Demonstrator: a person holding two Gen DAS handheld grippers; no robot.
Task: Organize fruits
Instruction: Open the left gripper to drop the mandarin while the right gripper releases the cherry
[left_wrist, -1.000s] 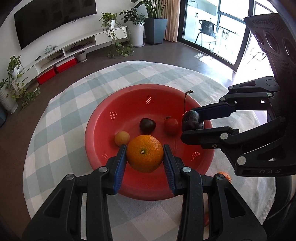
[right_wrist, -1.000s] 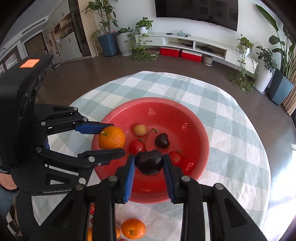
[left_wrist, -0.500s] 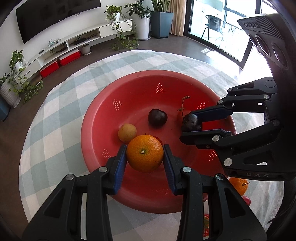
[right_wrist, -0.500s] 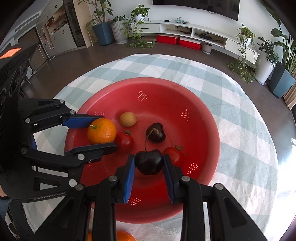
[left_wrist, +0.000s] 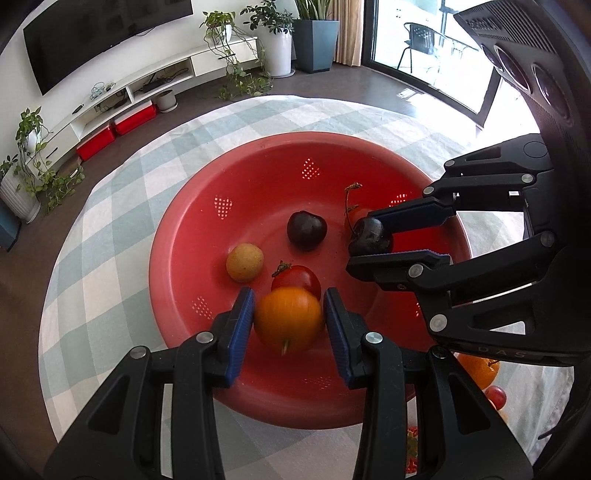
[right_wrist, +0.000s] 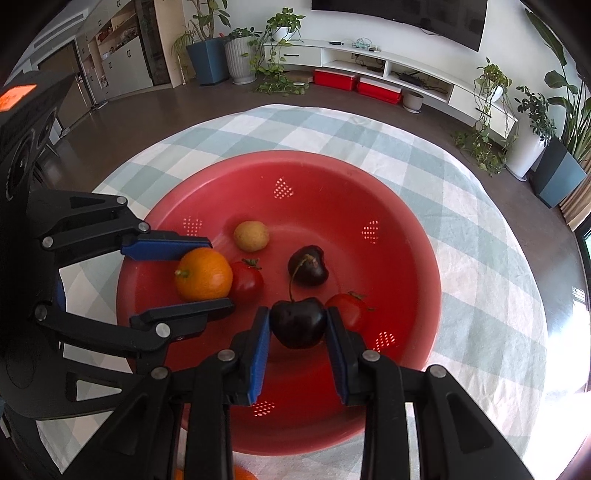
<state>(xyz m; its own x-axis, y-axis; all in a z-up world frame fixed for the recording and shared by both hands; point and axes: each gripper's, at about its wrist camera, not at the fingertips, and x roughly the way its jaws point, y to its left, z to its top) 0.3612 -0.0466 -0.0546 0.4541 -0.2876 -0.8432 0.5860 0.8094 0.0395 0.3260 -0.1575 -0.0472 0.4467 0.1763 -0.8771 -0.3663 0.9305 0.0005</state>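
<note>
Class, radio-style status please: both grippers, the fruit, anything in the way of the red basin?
Left gripper open, orange dropping, blurred. Right gripper shut on dark cherry over red basin. Tomato beside the orange; nothing blocking.

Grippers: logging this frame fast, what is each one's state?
Left gripper: open, the orange loose between its fingers.
Right gripper: closed on a cherry.

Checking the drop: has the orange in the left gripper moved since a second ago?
Yes. The orange has slipped lower between the left gripper pads, blurred, stem now downward, over the red bowl.
</note>
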